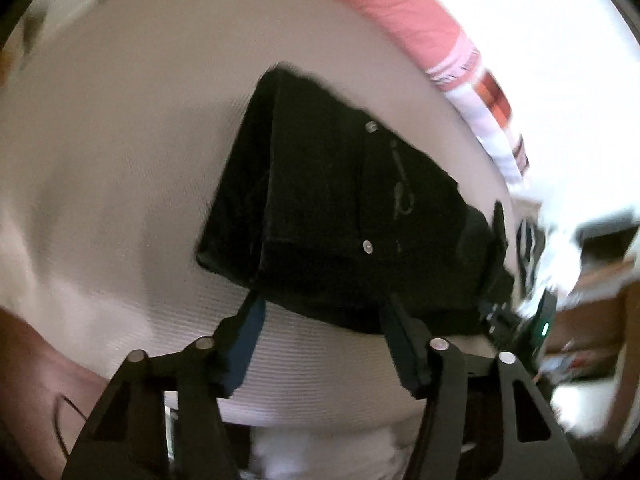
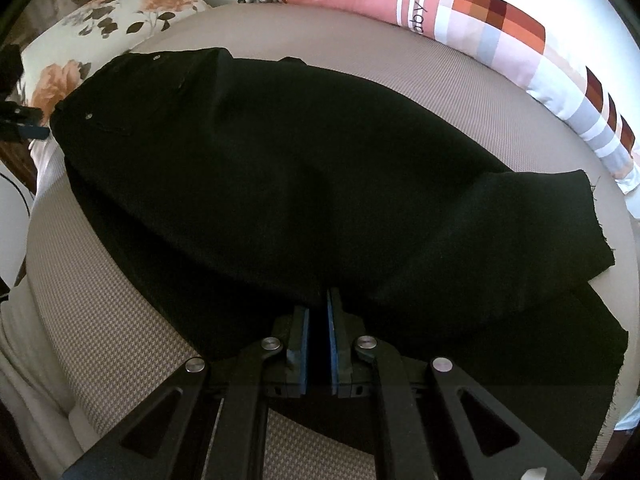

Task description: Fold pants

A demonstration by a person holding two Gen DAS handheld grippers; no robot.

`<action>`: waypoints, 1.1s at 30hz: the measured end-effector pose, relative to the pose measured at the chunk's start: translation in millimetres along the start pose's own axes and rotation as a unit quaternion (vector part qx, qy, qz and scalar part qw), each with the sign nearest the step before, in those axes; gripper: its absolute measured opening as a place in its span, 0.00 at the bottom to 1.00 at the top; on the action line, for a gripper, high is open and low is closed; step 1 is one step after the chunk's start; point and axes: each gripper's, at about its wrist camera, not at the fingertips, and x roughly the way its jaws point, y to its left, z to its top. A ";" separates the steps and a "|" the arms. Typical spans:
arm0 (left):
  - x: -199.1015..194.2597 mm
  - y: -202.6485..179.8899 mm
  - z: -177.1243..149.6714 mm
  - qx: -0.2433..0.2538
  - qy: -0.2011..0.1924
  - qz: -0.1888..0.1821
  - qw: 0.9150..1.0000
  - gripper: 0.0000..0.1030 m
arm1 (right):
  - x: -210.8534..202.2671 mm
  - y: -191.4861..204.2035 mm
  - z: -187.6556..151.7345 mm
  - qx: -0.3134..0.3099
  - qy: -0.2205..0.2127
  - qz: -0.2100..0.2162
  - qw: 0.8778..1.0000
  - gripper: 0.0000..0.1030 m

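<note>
Black pants (image 2: 280, 168) lie lengthwise across a beige bed cover (image 2: 120, 320), waist end with two metal rivets at the far left, leg hems at the right. My right gripper (image 2: 319, 304) is shut on the pants, with a fold of dark cloth pinched between its blue pads at the near edge of the leg. In the left wrist view the waist end of the pants (image 1: 320, 208) sits just ahead of my left gripper (image 1: 322, 308). Its jaws stand apart with the fingertips at the cloth's near edge, and nothing is pressed between them.
A pink and checked pillow (image 2: 480, 20) runs along the far side of the bed. A floral pillow (image 2: 100, 20) lies at the far left corner. The bed's edge and a cluttered floor (image 1: 580, 340) show at the right of the left wrist view.
</note>
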 end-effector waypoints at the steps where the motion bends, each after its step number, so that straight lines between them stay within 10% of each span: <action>1: 6.1 3.1 1.8 -0.014 0.002 0.001 1.000 0.56 | -0.4 0.0 0.2 0.000 -0.001 -0.001 1.000 0.06; 6: 11.1 5.6 15.5 -0.042 -0.029 0.007 0.999 0.22 | -10.1 -0.2 0.1 0.015 -0.004 -0.006 1.000 0.06; 14: -12.5 -37.0 37.4 0.119 -0.056 0.065 0.989 0.20 | -44.1 22.8 -9.1 0.013 0.000 0.000 1.000 0.06; 20: 22.5 -8.5 32.8 0.157 -0.011 0.129 0.979 0.22 | -18.1 32.0 -21.5 0.019 0.037 0.012 0.999 0.06; 25: 17.6 -17.5 22.9 0.192 -0.042 0.153 0.969 0.32 | -18.2 24.1 -19.9 0.034 0.039 0.023 0.998 0.07; 29: 1.2 -23.1 17.5 0.194 -0.063 0.178 0.963 0.60 | -20.6 21.1 -20.4 0.052 0.028 0.032 0.998 0.11; 33: -18.6 -39.8 10.0 0.215 -0.105 0.205 0.949 0.60 | -25.8 16.9 -22.1 0.065 0.013 0.039 0.997 0.18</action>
